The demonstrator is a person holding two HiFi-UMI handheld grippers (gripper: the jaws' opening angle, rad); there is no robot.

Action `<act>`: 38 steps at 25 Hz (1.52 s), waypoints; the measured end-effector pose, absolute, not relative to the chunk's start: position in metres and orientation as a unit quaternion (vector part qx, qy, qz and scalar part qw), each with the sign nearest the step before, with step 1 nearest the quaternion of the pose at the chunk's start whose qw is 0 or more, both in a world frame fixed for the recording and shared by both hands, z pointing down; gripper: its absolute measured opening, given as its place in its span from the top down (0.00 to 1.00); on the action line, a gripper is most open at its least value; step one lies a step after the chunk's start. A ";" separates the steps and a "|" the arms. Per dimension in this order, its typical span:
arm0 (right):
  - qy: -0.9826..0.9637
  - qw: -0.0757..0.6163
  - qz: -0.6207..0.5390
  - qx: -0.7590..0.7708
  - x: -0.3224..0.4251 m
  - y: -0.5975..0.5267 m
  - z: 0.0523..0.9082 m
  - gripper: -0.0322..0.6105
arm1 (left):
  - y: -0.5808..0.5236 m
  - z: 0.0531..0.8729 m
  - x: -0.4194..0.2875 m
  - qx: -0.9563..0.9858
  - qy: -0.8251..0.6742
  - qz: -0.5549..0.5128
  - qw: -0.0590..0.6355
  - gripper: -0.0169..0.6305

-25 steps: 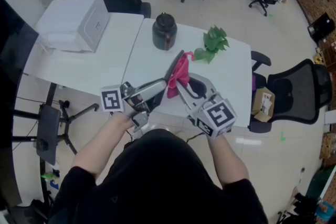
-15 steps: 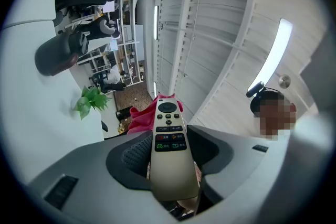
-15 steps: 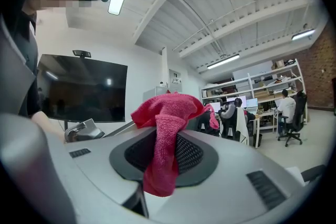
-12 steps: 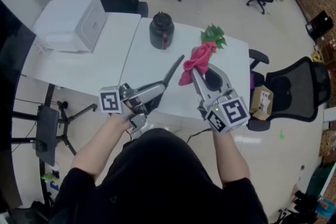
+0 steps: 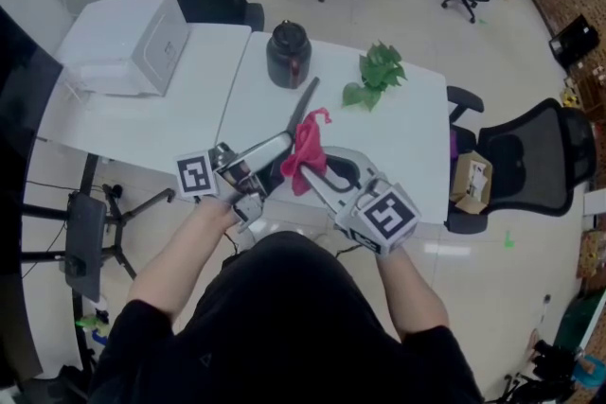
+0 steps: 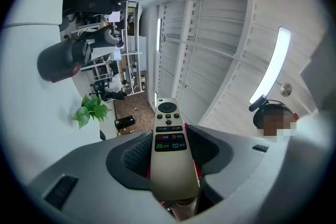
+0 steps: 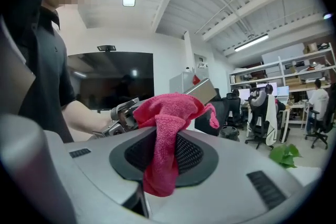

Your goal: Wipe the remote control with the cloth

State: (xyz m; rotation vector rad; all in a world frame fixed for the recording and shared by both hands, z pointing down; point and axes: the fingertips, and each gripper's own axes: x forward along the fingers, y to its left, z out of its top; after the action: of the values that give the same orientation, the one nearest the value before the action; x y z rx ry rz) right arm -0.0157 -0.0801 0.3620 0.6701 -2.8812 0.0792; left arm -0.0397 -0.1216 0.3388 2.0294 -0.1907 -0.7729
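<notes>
My left gripper [image 5: 279, 147] is shut on a beige remote control [image 6: 169, 149], which sticks out past the jaws with its buttons facing the camera. In the head view the remote [image 5: 303, 105] is held above the white table [image 5: 407, 142], pointing away from me. My right gripper [image 5: 308, 173] is shut on a pink cloth [image 5: 305, 150], whose bunched top presses against the remote's side. In the right gripper view the cloth [image 7: 167, 118] hangs between the jaws, with the remote [image 7: 201, 92] just behind it and the left gripper [image 7: 122, 114] to the left.
A dark round jar [image 5: 288, 54] and a green leafy sprig [image 5: 377, 74] sit at the table's far side. A white box [image 5: 128, 41] rests on the left table. Black office chairs [image 5: 530, 161] stand to the right and beyond the table.
My right gripper with the cloth swung out toward the sprig, then came back left and nearer to me, onto the remote. The remote stayed raised in the left gripper.
</notes>
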 end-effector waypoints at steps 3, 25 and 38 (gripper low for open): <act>-0.970 0.095 0.027 0.224 -0.017 -0.082 0.364 0.80 | -0.116 0.340 -0.035 0.827 -0.068 -0.304 0.467 0.65; -0.910 0.057 0.029 0.409 0.060 -0.122 0.353 0.80 | -0.127 0.399 -0.034 0.921 -0.245 -0.096 0.289 0.65; -0.876 0.157 0.083 0.448 0.080 -0.096 0.436 0.81 | -0.204 0.590 -0.079 0.827 -0.481 0.227 0.183 0.65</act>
State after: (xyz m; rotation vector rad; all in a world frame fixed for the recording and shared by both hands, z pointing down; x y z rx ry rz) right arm 0.0805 -0.0958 0.4357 1.2824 -2.5070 0.2385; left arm -0.0793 -0.2039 0.5903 2.3341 -1.3567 0.6400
